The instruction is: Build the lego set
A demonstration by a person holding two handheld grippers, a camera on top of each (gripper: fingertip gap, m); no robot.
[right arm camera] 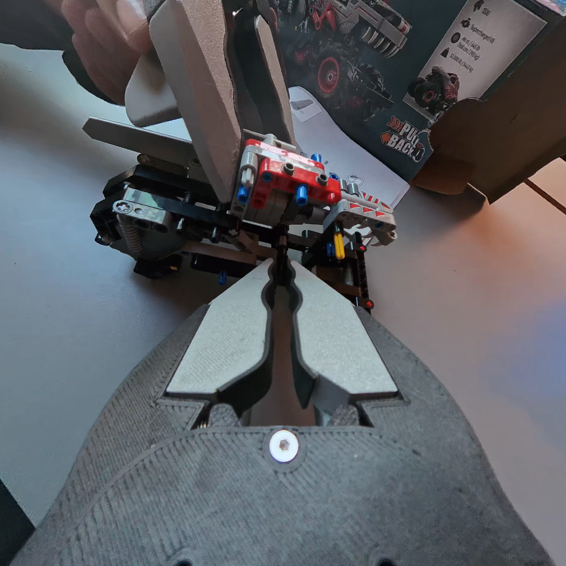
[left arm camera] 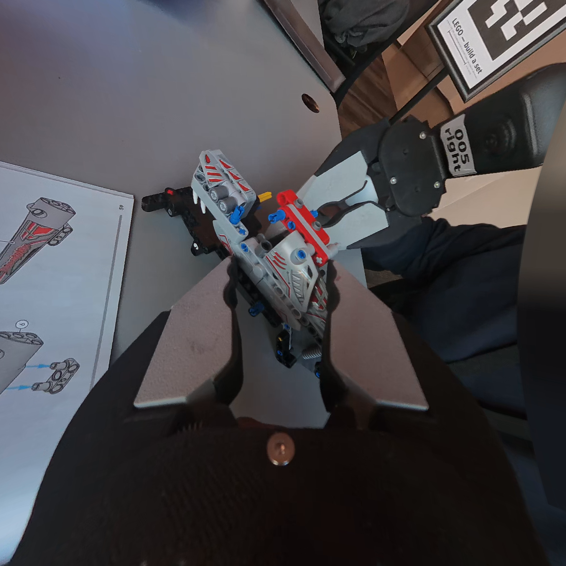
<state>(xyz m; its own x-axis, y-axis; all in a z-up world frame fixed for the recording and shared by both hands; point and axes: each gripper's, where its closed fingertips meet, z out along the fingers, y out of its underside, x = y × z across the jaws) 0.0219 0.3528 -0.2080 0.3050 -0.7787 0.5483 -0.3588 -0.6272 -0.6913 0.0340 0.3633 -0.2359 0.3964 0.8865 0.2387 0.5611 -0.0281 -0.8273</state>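
A half-built lego model (left arm camera: 288, 275) of grey, red and black parts rests on the grey table (left arm camera: 153, 92). My left gripper (left arm camera: 280, 266) is shut on its grey middle from above. Its fingers (right arm camera: 208, 107) also show in the right wrist view. A red beam (left arm camera: 303, 223) with blue pins sits on top of the model (right arm camera: 183, 214) and shows in the right wrist view too (right arm camera: 294, 180). My right gripper (right arm camera: 281, 266) is nearly closed on a thin black part just under the red beam. In the left wrist view it (left arm camera: 321, 219) sits at the beam's side.
An open instruction booklet (left arm camera: 61, 275) lies left of the model and behind it in the right wrist view (right arm camera: 337, 144). The set's box (right arm camera: 367, 61) stands behind. A framed sign (left arm camera: 496, 39) leans beyond the table edge. A hand (right arm camera: 107, 46) holds the left gripper. Both grippers' tips are close together, under 4 cm apart.
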